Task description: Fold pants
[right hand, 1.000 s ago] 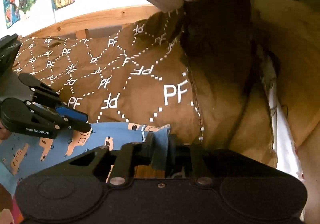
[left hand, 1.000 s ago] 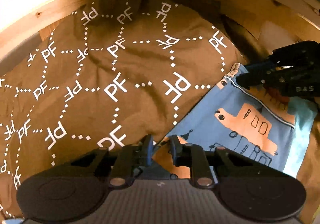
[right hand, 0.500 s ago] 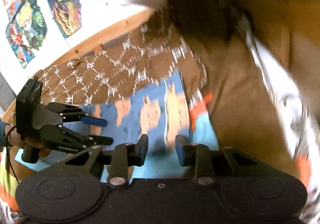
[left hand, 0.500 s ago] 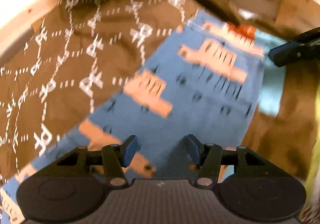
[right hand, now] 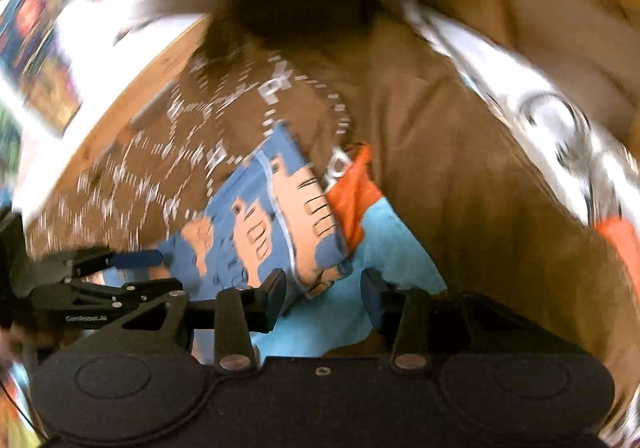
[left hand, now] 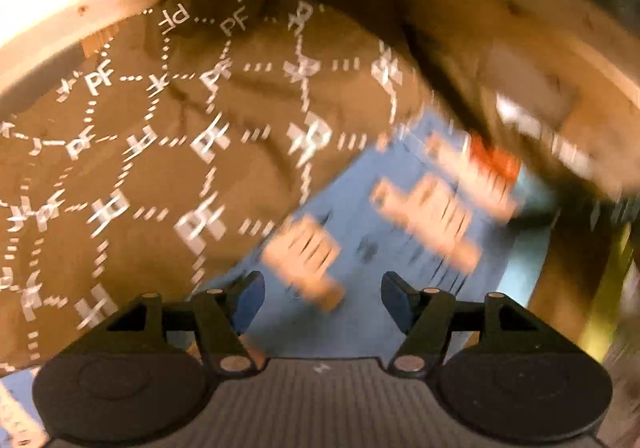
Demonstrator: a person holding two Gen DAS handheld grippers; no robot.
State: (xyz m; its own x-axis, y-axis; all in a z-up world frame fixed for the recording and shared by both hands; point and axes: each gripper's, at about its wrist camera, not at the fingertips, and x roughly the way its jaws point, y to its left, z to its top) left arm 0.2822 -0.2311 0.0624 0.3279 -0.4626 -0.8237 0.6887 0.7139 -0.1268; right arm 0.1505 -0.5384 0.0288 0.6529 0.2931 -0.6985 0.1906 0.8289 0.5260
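In the left wrist view your left gripper (left hand: pixel 322 294) sits at bottom centre, jaws wide and opening, nothing pinched; the blue printed pants (left hand: pixel 404 232) lie behind the gap, running from bottom centre up to mid-right. They rest on the brown PF-print bedspread (left hand: pixel 160 152), which fills the left and centre. A wooden bed frame (left hand: pixel 92 8) curves across the upper left. The picture is blurred, so seam detail can't be read.

In the right wrist view the left gripper shows again at lower left, both fingers clear of the cloth as far as I can tell. The pants sit at centre, w/ an orange lining patch (right hand: pixel 354 192) at their right edge & a lighter blue layer below. Your right gripper (right hand: pixel 324 294) is at bottom centre, jaws at a medium gap and opening, no cloth pressed.

Looks like a release after 1 fold. Let both jaws clear fully before pulling away, so the pads don't drag the top layer. Then check that the edges line up before the next fold.

No containers in view.
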